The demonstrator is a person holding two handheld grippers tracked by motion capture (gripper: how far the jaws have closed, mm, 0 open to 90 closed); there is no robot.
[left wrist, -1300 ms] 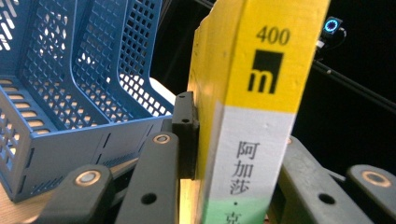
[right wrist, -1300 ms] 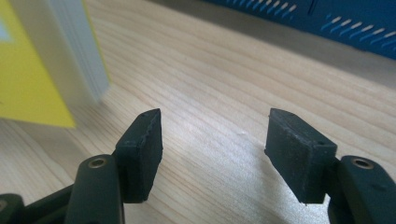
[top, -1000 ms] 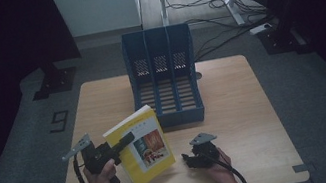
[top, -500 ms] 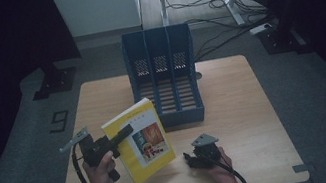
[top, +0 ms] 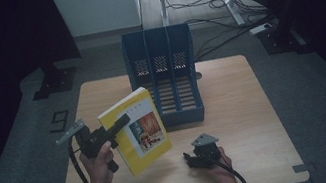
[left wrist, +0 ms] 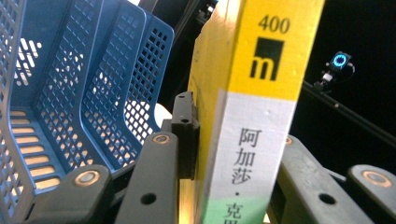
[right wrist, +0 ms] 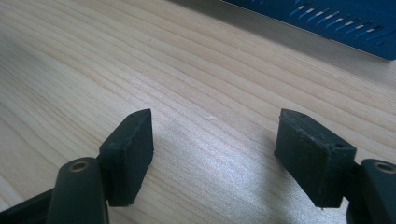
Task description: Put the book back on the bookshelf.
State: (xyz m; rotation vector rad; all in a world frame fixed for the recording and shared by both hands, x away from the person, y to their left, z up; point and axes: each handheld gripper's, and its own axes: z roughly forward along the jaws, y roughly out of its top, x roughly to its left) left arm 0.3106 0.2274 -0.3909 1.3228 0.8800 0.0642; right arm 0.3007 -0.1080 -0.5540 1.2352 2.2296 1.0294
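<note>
One yellow paperback, clamped in left hand-held gripper, spine tilted upright, lay near blue file rack; right hand-held gripper gaped empty.

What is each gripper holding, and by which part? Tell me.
The left gripper is shut on the yellow book, clamped across its spine end, lifted clear of the table. The right gripper holds nothing; its jaws have just been opening.

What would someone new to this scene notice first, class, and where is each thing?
The yellow book stands out most, lifted off the wooden table near its front left, clamped by the left gripper. Behind it, at the table's far middle, sits a blue three-slot file rack. The right gripper rests low at the front, jaws open on nothing, having just widened.
</note>
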